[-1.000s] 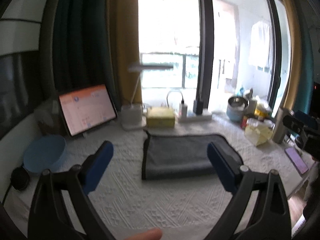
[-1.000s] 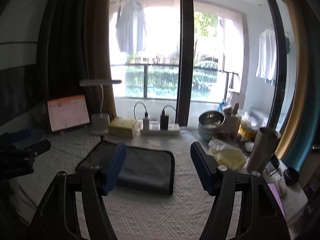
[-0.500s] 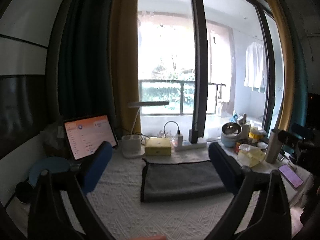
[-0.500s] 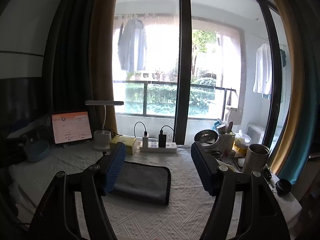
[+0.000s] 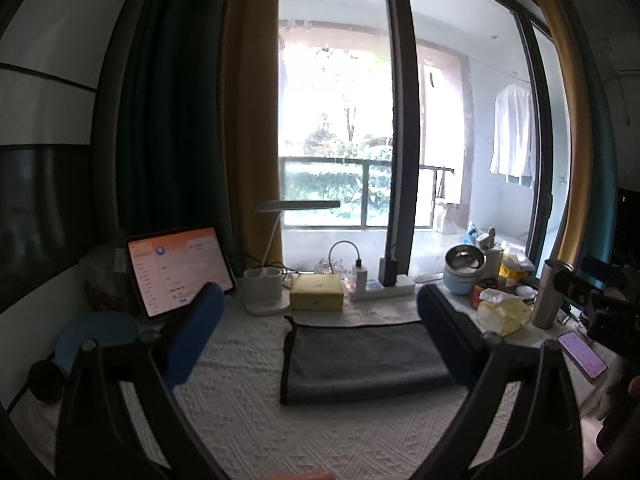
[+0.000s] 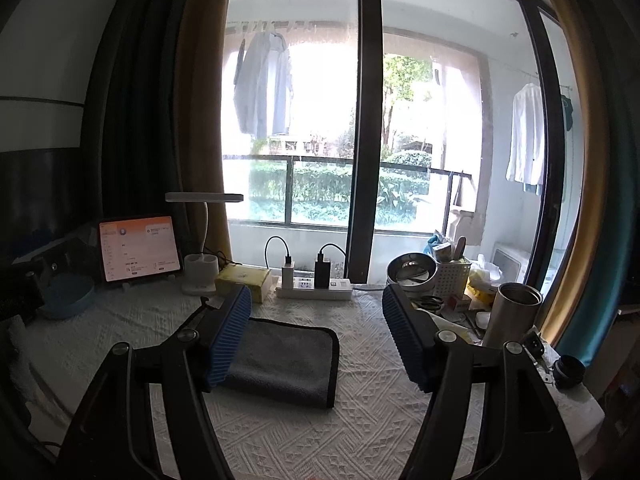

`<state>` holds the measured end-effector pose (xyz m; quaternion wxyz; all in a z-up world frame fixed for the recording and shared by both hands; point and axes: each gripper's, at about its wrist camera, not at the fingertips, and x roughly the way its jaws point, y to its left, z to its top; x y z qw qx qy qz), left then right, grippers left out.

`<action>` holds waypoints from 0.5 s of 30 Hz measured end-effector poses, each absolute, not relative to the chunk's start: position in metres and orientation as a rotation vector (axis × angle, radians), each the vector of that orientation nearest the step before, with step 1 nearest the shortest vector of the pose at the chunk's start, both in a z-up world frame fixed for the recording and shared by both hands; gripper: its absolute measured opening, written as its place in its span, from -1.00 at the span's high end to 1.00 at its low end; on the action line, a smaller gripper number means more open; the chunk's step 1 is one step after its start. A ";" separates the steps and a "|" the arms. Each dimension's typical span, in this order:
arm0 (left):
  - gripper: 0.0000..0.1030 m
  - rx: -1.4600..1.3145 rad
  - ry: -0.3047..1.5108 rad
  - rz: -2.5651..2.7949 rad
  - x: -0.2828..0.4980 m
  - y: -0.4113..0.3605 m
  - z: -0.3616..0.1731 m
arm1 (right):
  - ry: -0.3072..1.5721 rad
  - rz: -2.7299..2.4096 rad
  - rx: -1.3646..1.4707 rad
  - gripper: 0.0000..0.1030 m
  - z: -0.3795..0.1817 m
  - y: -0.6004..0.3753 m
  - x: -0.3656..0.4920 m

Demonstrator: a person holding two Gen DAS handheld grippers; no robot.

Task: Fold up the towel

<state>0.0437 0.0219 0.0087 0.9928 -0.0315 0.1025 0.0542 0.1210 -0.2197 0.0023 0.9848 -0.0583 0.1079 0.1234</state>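
Observation:
A dark grey towel lies folded flat on the white textured tablecloth, with a black hem along its edges. It also shows in the right wrist view. My left gripper is open and empty, held above the table, well short of the towel. My right gripper is open and empty too, raised above the towel's near side. Its left blue pad hides part of the towel's left end.
At the back stand a lit tablet, a white desk lamp, a yellow box and a power strip. A blue bowl sits left. A steel tumbler, steel bowl, phone and clutter fill the right.
Both grippers have lifted and tilted upward, so the towel sits lower and smaller in both views. The towel has not moved. Both grippers stay open.

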 end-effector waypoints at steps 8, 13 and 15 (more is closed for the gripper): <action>-0.91 -0.065 0.220 0.111 0.046 0.023 0.008 | 0.222 0.246 -0.124 -0.39 0.001 -0.218 0.123; -0.91 -0.066 0.218 0.119 0.046 0.025 0.006 | 0.224 0.249 -0.128 -0.39 -0.001 -0.218 0.122; -0.91 -0.067 0.218 0.123 0.046 0.025 0.005 | 0.225 0.250 -0.131 -0.39 -0.002 -0.218 0.122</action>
